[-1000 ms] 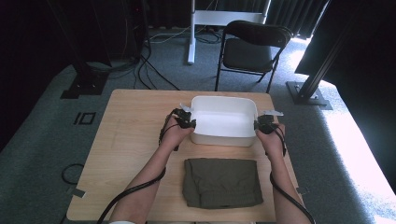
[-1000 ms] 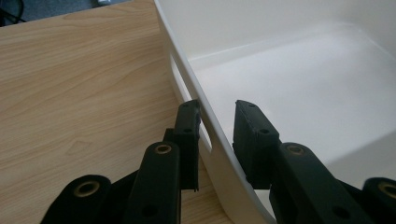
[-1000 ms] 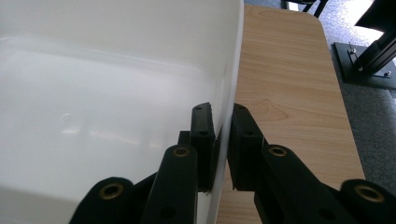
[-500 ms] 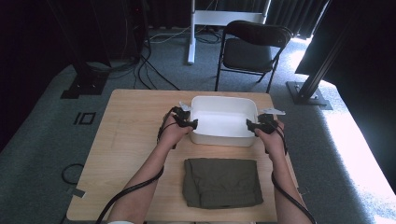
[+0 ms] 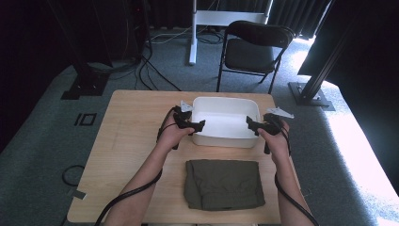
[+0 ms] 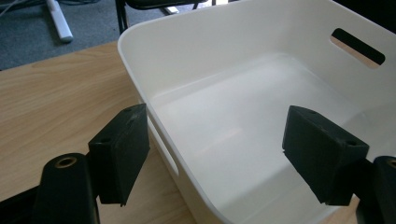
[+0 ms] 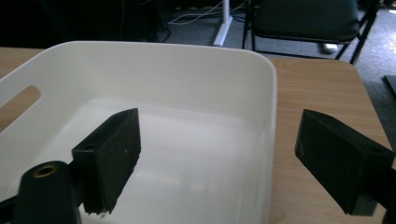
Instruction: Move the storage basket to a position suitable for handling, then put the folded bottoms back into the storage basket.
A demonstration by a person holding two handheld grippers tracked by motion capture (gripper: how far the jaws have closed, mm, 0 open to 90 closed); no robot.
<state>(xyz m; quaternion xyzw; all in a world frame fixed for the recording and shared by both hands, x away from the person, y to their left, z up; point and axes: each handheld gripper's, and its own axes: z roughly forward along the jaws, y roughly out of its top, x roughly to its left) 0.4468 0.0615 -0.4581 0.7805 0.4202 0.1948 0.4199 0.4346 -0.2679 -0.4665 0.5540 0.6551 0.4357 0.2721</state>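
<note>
A white plastic bin (image 5: 226,100) with slot handles stands empty at the back middle of the wooden table (image 5: 131,122). A folded olive-green garment (image 5: 223,183) lies in front of it. My left gripper (image 5: 195,126) sits at the bin's left end. Its jaws have just been opening and straddle the bin's wall (image 6: 154,116) without pressing on it. My right gripper (image 5: 251,125) is at the bin's right end. Its jaws have also just been opening, and the right wall (image 7: 271,140) stands between the spread pads (image 7: 109,158), untouched.
A black folding chair (image 5: 256,47) stands on the carpet behind the table. A white stand leg (image 5: 193,33) and cables lie farther back. Dark metal frames rise at the left (image 5: 82,75) and right (image 5: 313,89). Bare table top lies left of the bin and garment.
Both grippers were shut on the bin's end walls and have since opened off them. The bin, the garment and both hands have stayed in place.
</note>
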